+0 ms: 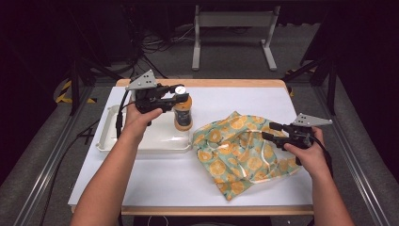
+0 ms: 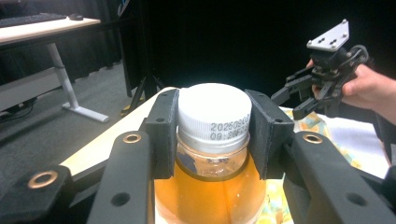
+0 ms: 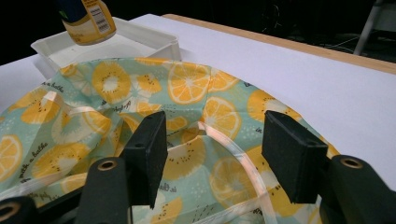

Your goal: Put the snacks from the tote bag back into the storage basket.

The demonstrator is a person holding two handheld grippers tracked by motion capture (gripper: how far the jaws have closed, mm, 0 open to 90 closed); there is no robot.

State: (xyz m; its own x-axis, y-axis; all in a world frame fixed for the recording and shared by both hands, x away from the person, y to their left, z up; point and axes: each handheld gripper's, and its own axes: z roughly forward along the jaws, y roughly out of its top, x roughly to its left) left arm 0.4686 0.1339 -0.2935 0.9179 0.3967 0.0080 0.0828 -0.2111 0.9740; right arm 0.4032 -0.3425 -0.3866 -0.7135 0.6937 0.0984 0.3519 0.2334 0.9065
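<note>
White covering spreads over the wood-edged tabletop (image 1: 244, 94), with dark floor, cables and a grey stand behind it at the top of the high view. Left of centre in that view, the left tongs (image 1: 178, 100) pinch the white cap of a bottle of orange liquid (image 1: 183, 113); the left gripper view shows both black pads pressed against the cap's (image 2: 214, 116) sides. The bottle hangs upright over the right end of a shallow white tray (image 1: 107, 136), and whether its base touches the tray cannot be told. Just right of the tray lies a crumpled drawstring bag (image 1: 235, 148), pale green with orange-slice print, filling the middle of the high view. At centre right, the right tongs (image 1: 269, 131) hover spread over the bag's right part, and in the right gripper view a pale ribbon strap (image 3: 233, 149) runs between the open jaws.
</note>
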